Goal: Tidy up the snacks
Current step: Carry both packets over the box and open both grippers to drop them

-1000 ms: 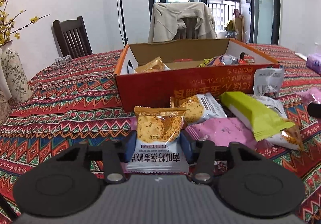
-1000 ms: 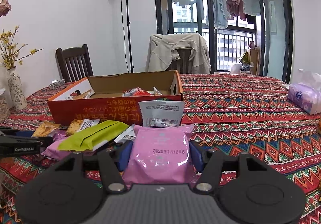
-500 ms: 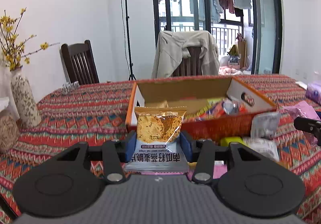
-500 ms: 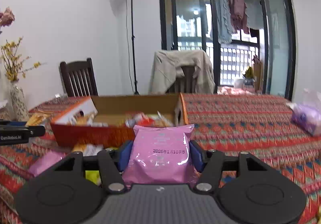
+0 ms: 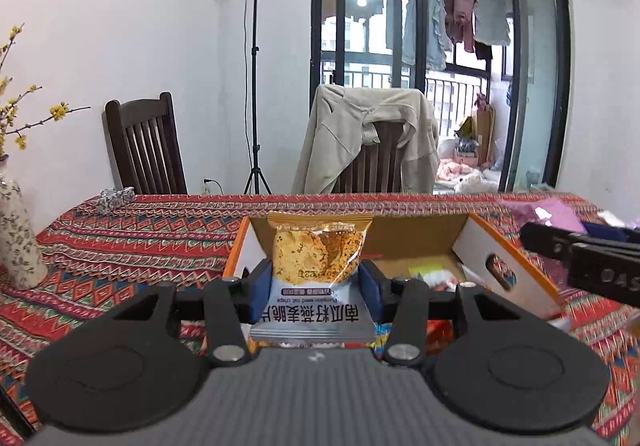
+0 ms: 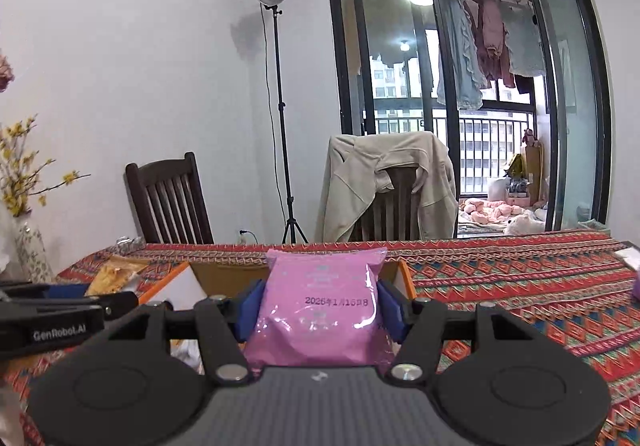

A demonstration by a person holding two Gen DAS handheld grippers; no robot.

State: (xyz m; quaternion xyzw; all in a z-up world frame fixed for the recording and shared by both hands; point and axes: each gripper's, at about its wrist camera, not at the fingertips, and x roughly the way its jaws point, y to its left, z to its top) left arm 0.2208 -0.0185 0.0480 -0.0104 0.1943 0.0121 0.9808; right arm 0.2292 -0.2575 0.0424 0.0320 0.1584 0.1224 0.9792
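My left gripper [image 5: 316,286] is shut on a crisp packet [image 5: 316,274] with a clear orange top and white base, held upright above the near side of the open orange cardboard box [image 5: 508,266]. Several wrapped snacks lie inside that box. My right gripper [image 6: 318,302] is shut on a pink packet [image 6: 320,306] with a printed date, raised over the box's right corner [image 6: 404,278]. The other gripper's black body shows at each view's edge: right gripper [image 5: 580,258], left gripper [image 6: 60,310].
A patterned red tablecloth [image 6: 520,286] covers the table. A flowered vase [image 5: 16,242] stands at the left edge. Beyond the table are a dark wooden chair [image 5: 144,146], a chair draped with a beige jacket [image 5: 368,142] and a lamp stand [image 5: 256,66].
Both grippers have risen with their packets and moved toward the box. The loose snacks in front of the box have dropped out of view, and the box now sits low under the packets.
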